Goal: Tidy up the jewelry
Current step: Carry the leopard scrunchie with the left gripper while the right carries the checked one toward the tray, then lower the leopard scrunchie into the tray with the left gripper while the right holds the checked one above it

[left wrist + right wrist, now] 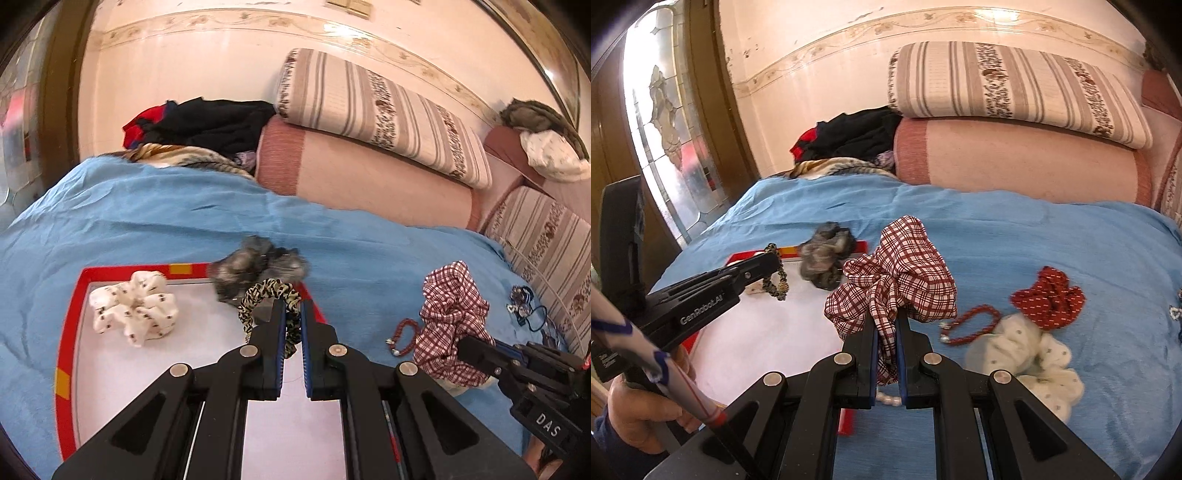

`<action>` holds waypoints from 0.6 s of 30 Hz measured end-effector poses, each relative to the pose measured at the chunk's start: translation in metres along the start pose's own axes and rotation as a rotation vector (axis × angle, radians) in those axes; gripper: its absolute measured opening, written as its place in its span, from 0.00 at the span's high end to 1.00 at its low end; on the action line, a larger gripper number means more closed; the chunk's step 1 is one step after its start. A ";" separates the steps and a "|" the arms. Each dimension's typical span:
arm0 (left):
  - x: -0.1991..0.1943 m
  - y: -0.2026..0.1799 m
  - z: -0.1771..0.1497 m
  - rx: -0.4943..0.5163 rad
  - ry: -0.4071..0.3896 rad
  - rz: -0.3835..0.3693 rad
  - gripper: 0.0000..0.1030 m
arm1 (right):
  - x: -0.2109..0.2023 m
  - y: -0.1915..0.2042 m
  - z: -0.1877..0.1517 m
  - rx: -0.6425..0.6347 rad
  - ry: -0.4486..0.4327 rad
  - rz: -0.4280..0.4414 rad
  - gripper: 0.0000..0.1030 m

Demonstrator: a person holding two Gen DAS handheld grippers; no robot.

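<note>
The step in hand looked like carrying hair ties to the red-rimmed tray (70,314), which lay on the blue bedspread (147,221) at about eight o'clock in the left wrist view. The right gripper (887,332) had its fingers pinched on the checked scrunchie (894,273), held above the spread at the tray's three o'clock edge. The left gripper (293,321) pinched the leopard scrunchie (266,295) over the tray's far corner. Next, each probably needed a clear spot on the tray before letting go. A grey scrunchie (255,266) sat across the far rim at twelve o'clock, crowding that corner; a cream scrunchie (135,308) lay at ten. A red bead bracelet (971,325) waited at three o'clock, off the tray.
</note>
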State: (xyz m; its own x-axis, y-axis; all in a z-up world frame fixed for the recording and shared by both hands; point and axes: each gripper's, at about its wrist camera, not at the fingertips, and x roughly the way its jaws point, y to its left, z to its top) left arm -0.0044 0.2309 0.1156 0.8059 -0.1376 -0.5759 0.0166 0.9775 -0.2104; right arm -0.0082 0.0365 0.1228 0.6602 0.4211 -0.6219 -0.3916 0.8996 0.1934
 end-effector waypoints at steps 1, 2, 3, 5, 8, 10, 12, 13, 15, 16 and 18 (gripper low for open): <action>-0.001 0.004 0.001 -0.007 -0.002 0.007 0.93 | 0.001 0.004 0.001 -0.003 0.000 0.006 0.91; -0.003 0.009 0.002 -0.015 -0.006 0.014 0.93 | 0.002 0.008 0.003 -0.004 0.000 0.015 0.91; -0.005 0.013 0.002 -0.022 -0.009 0.016 0.93 | 0.002 0.011 0.004 -0.004 0.002 0.025 0.91; -0.008 0.023 0.004 -0.044 -0.015 0.028 0.93 | 0.004 0.019 0.007 0.003 0.006 0.048 0.91; -0.011 0.035 0.005 -0.068 -0.013 0.042 0.93 | 0.006 0.028 0.008 -0.003 0.010 0.064 0.91; -0.013 0.041 0.005 -0.078 -0.015 0.053 0.93 | 0.009 0.034 0.008 -0.008 0.015 0.075 0.91; -0.013 0.047 0.004 -0.089 -0.011 0.070 0.93 | 0.014 0.038 0.008 -0.002 0.031 0.094 0.91; -0.012 0.049 0.005 -0.096 -0.007 0.077 0.93 | 0.016 0.040 0.008 0.000 0.036 0.101 0.91; -0.011 0.055 0.005 -0.111 0.004 0.090 0.93 | 0.021 0.046 0.008 -0.004 0.046 0.116 0.91; -0.010 0.057 0.005 -0.116 0.008 0.098 0.93 | 0.023 0.049 0.008 -0.009 0.049 0.118 0.91; -0.009 0.060 0.004 -0.126 0.012 0.102 0.93 | 0.028 0.053 0.008 -0.016 0.058 0.125 0.91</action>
State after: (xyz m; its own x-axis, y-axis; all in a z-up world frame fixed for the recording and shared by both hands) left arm -0.0080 0.2919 0.1116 0.7924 -0.0414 -0.6086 -0.1396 0.9589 -0.2471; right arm -0.0056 0.0972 0.1217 0.5681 0.5219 -0.6363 -0.4785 0.8385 0.2605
